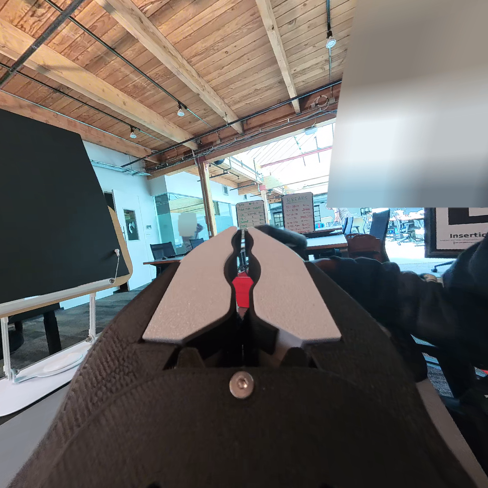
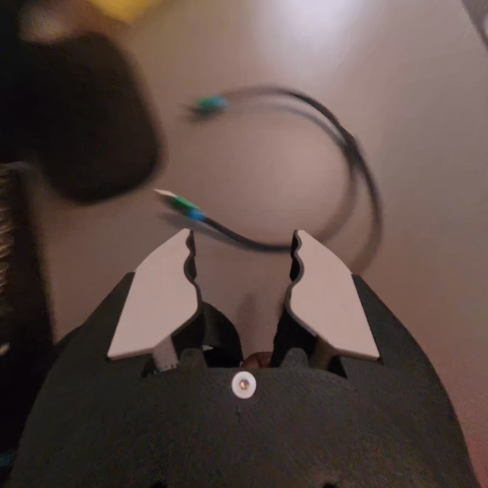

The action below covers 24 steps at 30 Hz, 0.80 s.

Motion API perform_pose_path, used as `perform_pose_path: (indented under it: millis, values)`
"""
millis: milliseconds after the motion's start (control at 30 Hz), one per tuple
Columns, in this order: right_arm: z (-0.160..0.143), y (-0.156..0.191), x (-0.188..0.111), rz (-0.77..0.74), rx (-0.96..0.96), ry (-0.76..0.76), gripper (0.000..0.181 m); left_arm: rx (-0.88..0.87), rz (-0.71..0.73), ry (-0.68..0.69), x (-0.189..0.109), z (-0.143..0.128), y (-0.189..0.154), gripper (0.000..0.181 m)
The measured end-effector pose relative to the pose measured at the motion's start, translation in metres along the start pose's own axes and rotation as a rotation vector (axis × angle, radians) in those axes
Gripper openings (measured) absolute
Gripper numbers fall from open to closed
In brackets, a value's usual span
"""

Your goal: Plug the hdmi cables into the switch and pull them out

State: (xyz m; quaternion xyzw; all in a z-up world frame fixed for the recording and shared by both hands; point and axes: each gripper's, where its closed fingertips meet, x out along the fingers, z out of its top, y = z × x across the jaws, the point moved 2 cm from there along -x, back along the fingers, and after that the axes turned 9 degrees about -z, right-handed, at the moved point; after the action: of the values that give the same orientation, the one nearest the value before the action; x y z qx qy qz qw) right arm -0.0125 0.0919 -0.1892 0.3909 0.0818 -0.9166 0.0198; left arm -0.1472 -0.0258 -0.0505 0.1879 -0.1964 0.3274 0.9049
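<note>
HDMI plug [image 2: 184, 204] lies on the bench [image 2: 264, 169] at eleven o'clock just beyond the spread, empty right tongs [image 2: 243, 232], axis ten-to-four, while the left tongs [image 1: 244, 232], aimed away, clamp something red [image 1: 242, 289].

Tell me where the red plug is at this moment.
In the left wrist view, the red plug sits clamped between the closed fingers of the left gripper, raised above the desk and pointing into the office, toward the two whiteboards.
</note>
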Motion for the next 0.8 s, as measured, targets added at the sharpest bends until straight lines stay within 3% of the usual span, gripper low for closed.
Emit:
perform_pose_path:
  millis: [67, 233, 300, 367, 433, 567, 700, 800]
  values:
    - [0.013, 0.047, 0.003, 0.189, -0.165, -0.111, 0.065, -0.008, 0.004, 0.011, 0.000, -0.003, 0.001, 0.002]
    - [0.004, 0.071, 0.041, 0.209, -0.414, -0.040, 0.059, -0.006, 0.016, 0.053, 0.002, -0.010, 0.002, 0.003]
    - [-0.001, 0.071, 0.055, 0.170, -0.482, -0.007, 0.051, -0.010, 0.020, 0.060, 0.002, -0.012, 0.002, 0.004]
    - [-0.006, 0.065, 0.064, 0.080, -0.585, 0.013, 0.024, -0.018, 0.024, 0.061, 0.002, -0.013, 0.003, 0.005]
    - [0.002, 0.062, 0.063, 0.004, -0.662, -0.074, 0.021, -0.035, 0.028, 0.056, 0.002, -0.013, 0.004, 0.006]
    - [0.052, 0.050, 0.022, -0.164, -0.628, -0.459, 0.018, -0.194, -0.038, 0.010, 0.004, -0.013, 0.000, 0.015]
    - [0.099, 0.039, -0.050, -0.365, -0.539, -0.901, 0.017, -0.575, -0.215, -0.044, 0.013, -0.017, -0.012, 0.040]
    - [0.114, 0.038, -0.093, -0.471, -0.478, -1.127, 0.016, -0.778, -0.296, 0.035, 0.034, -0.036, -0.030, 0.048]
